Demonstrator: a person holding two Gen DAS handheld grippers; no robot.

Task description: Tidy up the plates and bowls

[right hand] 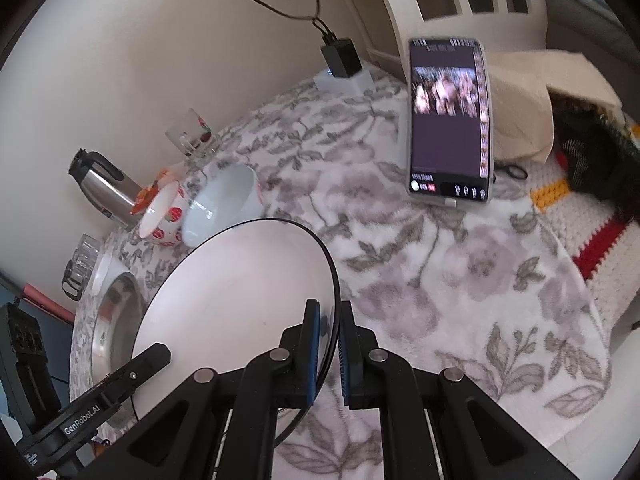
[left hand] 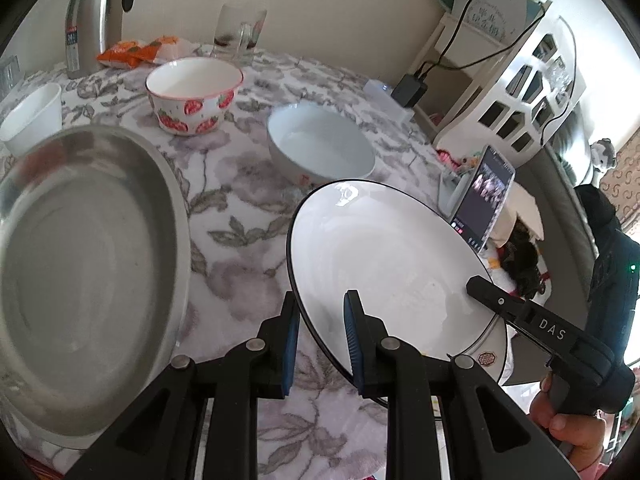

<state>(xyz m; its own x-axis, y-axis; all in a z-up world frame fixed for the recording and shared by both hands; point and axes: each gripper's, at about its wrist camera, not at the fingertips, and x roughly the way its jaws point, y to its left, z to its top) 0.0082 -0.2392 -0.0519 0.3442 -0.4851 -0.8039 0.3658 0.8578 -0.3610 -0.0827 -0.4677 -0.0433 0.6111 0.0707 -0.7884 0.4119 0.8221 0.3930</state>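
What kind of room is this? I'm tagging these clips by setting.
Most likely a lived-in home dining corner, not a lab: a round table under a floral cloth holds household dishes like the strawberry bowl, a steel thermos and a propped phone, with a white shelf alongside.
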